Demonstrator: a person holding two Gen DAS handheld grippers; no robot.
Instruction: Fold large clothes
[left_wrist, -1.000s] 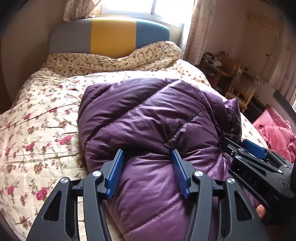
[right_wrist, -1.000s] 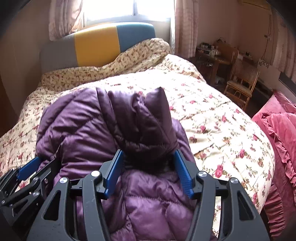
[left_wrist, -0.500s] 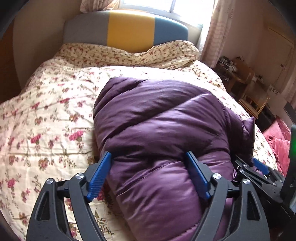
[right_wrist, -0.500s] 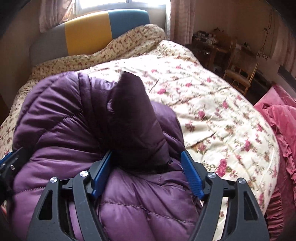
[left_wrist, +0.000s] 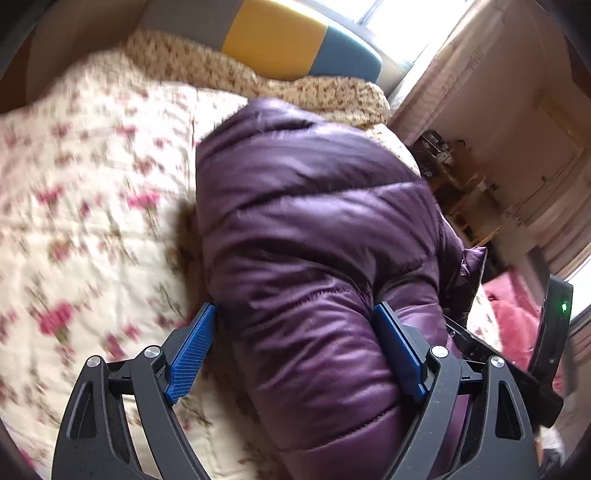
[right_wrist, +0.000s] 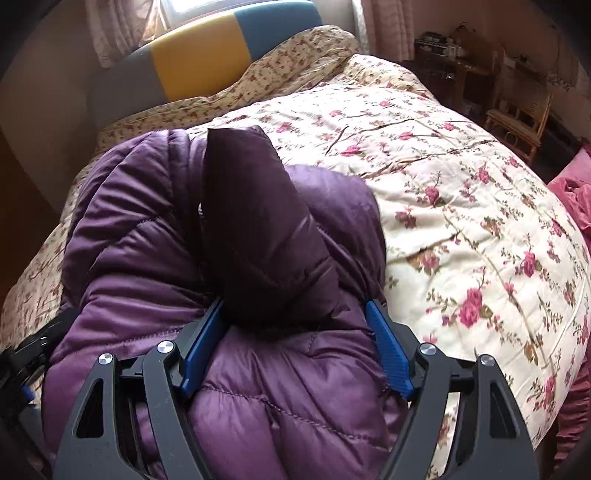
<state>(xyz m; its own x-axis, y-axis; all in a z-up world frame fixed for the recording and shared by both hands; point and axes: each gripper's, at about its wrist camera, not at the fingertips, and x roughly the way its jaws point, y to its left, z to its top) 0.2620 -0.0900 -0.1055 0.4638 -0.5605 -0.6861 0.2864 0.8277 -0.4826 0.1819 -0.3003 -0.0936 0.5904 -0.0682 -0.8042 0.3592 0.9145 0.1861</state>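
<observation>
Jaws of both the left gripper (left_wrist: 293, 354) and the right gripper (right_wrist: 295, 345) have just been opening around the purple jacket (left_wrist: 314, 229); only the right view shows its dark upright flap (right_wrist: 258, 229).

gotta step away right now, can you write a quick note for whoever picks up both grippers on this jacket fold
Left gripper: jaws have just been opening and stand wide around the near left part of the purple jacket; no firm pinch.
Right gripper: jaws have also just been opening, set around the dark folded flap on the right part of the jacket; grip looks released.
Jacket: a puffy folded bundle on the floral quilt, near the foot of the bed.
Done: jacket folded over into a bundle and set down.
Left: pull both grippers clear, then probably flatten or tuck in the raised flap.
</observation>
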